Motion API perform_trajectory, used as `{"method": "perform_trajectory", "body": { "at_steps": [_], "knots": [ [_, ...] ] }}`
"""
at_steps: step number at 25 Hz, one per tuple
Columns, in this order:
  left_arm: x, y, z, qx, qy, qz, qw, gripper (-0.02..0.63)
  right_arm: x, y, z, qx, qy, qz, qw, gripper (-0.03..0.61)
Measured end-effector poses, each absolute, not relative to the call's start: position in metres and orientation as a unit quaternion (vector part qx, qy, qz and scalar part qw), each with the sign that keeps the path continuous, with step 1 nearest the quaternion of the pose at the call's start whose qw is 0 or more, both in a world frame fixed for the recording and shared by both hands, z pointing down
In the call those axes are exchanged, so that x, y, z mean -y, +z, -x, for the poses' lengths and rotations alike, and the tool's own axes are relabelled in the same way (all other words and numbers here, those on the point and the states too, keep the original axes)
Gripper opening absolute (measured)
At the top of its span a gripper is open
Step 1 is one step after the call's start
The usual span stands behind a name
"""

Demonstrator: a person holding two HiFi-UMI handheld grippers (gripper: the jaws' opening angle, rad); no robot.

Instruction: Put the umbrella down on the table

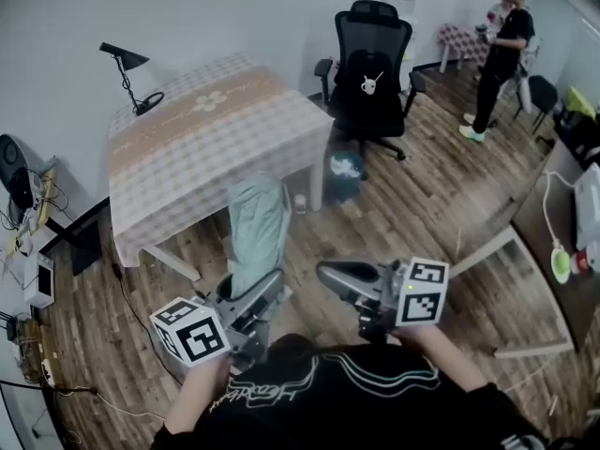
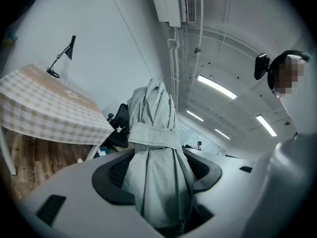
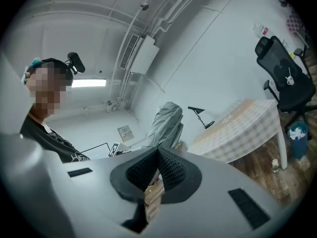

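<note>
A folded pale green umbrella (image 1: pixel 258 228), bound with a strap, stands upright in front of me over the wooden floor. My left gripper (image 1: pixel 265 287) is shut on its lower part, and in the left gripper view the fabric (image 2: pixel 154 148) fills the gap between the two black pads. My right gripper (image 1: pixel 325 273) hovers just right of the umbrella with its pads pressed together and nothing between them (image 3: pixel 157 168). The table (image 1: pixel 202 143), covered in a checked cloth, lies beyond the umbrella, up and to the left. In the right gripper view the umbrella (image 3: pixel 166 123) shows behind the jaws.
A black desk lamp (image 1: pixel 128 75) stands on the table's far left corner. A black office chair (image 1: pixel 371 68) and a blue bin (image 1: pixel 345 174) sit right of the table. A person (image 1: pixel 502 52) stands far right. Cables and devices (image 1: pixel 28 251) lie at the left wall.
</note>
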State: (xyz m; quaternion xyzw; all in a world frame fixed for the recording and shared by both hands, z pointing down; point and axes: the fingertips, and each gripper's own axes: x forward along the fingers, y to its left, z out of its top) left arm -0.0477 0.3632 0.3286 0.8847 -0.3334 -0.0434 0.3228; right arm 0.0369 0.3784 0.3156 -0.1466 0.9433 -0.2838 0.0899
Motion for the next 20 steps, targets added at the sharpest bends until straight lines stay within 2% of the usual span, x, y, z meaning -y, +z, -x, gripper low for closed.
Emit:
{"method": "perform_trajectory", "body": {
  "at_steps": [20],
  "knots": [
    [-0.302, 0.346, 0.049, 0.334, -0.033, -0.875, 0.349, 0.265, -0.318, 0.327, -0.038, -0.936, -0.298, 0.163, 0.097, 0.012]
  ]
}}
